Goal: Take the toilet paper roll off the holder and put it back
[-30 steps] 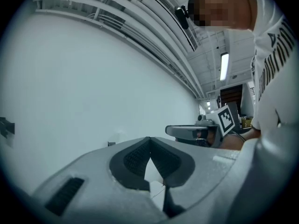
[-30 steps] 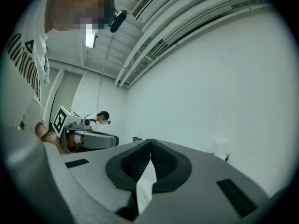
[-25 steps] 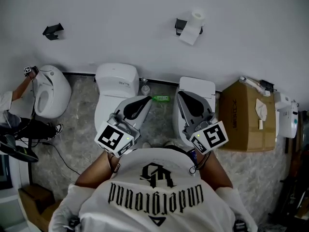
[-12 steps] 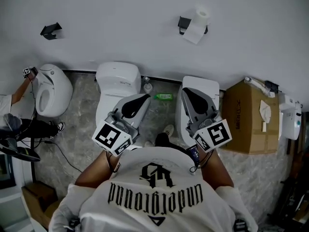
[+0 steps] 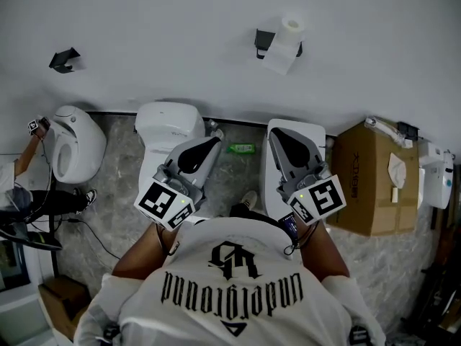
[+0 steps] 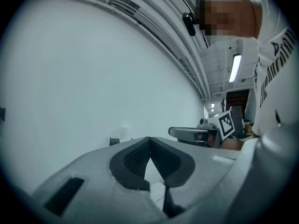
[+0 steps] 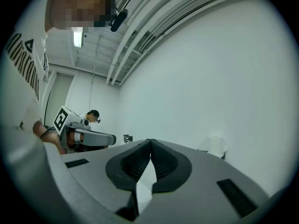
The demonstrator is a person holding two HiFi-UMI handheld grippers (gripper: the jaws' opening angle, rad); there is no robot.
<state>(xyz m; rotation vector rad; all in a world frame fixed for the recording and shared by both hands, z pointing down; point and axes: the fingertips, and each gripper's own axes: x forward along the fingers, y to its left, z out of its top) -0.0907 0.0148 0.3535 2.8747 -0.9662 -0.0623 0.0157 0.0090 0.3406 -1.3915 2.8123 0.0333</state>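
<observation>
Left gripper (image 5: 210, 144) and right gripper (image 5: 278, 134) advanced, jaws together

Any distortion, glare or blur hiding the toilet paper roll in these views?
Head view: even light, bowed edges, white toilet paper roll on black wall holder sharp. Left gripper view: fisheye, dark corners, roll nearly washed into the white wall. Right gripper view: same fisheye, roll pale but clear.

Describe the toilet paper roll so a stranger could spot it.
On the white wall above the toilets hang two black holders. The toilet paper roll sits on the right holder, a loose sheet hanging down; the left holder is bare.
</observation>
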